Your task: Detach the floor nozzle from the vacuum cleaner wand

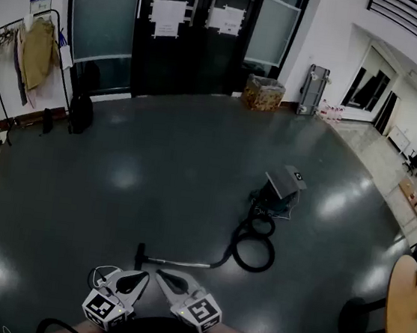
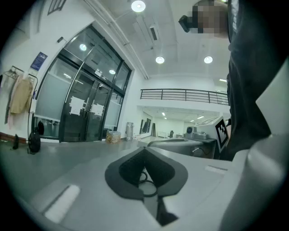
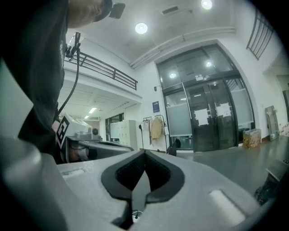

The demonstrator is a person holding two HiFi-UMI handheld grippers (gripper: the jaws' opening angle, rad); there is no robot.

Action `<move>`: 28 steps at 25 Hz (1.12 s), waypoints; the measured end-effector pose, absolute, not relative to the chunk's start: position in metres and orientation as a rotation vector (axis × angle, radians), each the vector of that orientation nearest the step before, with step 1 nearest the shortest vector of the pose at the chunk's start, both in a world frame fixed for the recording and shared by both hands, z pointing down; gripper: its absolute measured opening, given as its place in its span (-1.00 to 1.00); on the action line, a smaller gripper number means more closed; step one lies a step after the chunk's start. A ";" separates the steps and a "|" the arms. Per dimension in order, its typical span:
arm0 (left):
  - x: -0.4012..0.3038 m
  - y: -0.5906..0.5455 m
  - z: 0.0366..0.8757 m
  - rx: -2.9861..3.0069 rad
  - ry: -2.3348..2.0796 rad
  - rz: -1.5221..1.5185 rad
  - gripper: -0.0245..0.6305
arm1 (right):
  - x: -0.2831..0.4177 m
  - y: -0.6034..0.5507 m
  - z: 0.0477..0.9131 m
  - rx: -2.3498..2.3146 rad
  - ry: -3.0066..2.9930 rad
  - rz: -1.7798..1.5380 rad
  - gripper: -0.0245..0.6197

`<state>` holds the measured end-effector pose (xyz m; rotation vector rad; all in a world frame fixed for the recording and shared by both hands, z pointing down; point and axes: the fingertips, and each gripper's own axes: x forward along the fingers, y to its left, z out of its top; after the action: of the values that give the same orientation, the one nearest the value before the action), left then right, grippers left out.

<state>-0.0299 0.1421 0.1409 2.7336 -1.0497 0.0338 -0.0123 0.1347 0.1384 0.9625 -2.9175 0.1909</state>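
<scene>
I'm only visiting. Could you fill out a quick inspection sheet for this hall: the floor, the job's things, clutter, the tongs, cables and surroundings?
Surface: dark glossy floor, reflecting ceiling lights.
Job's things: floor nozzle joined to the wand, lying on the floor; vacuum body beyond.
Clutter: box, black bag, round table.
Tongs: left tongs and right tongs both shut, holding nothing.
Cables: hose coiled between wand and vacuum body.
Surroundings: glass doors with paper notices, coat rack, balcony railing.
</scene>
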 end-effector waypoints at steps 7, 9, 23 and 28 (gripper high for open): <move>-0.028 0.141 0.143 2.743 -1.035 0.056 -0.92 | -0.011 0.134 0.138 0.960 -2.921 0.204 -0.92; -0.025 0.140 0.143 2.747 -1.027 0.066 -0.92 | -0.010 0.133 0.139 0.960 -2.923 0.211 -0.92; 0.016 0.138 0.138 2.758 -1.073 0.149 -0.92 | 0.046 0.124 0.140 0.992 -2.997 0.273 -0.92; 0.037 0.143 0.125 2.732 -1.126 0.145 -0.92 | 0.067 0.123 0.158 0.995 -2.993 0.366 -0.92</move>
<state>0.0373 0.1432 0.1248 2.7315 -1.1260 0.1447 0.0671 0.1231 0.1578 0.9950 -2.9932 0.3657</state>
